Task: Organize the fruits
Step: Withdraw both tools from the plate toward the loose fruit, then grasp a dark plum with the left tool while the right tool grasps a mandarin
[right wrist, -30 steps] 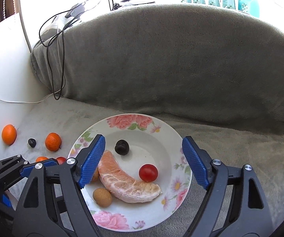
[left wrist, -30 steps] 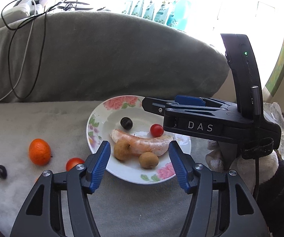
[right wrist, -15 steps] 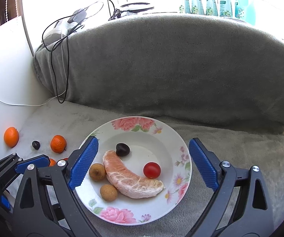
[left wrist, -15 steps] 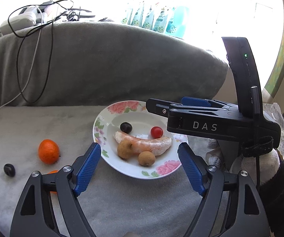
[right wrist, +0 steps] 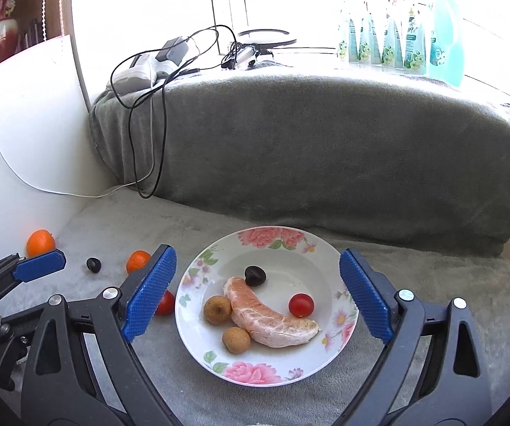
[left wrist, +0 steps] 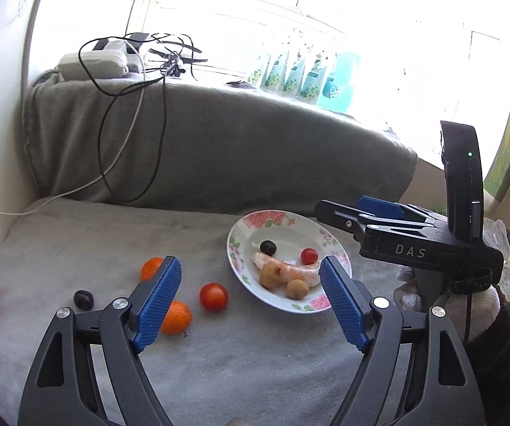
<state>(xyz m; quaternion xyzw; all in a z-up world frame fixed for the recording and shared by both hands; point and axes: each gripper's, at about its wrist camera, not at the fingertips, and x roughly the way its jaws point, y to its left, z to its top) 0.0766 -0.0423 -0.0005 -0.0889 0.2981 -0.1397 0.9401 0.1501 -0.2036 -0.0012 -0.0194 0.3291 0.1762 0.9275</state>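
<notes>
A: Two claws, both released and holding nothing: left claw [left wrist: 249, 303], right claw [right wrist: 256, 294].

B: Which is nearer the loose fruit?

A: The left. The red tomato [left wrist: 213, 296] lies just ahead between its pads, on the grey blanket [left wrist: 77, 241].

B: And the plate [right wrist: 198, 348]?

A: Farther right, under the right claw.

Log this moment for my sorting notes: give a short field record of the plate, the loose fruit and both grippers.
plate: floral, on grey blanket
on plate: pomelo segment, cherry tomato, dark grape, two brown longans
loose fruit: three oranges, red tomato, dark grape
left gripper: open, empty
right gripper: open, empty, above plate
</notes>
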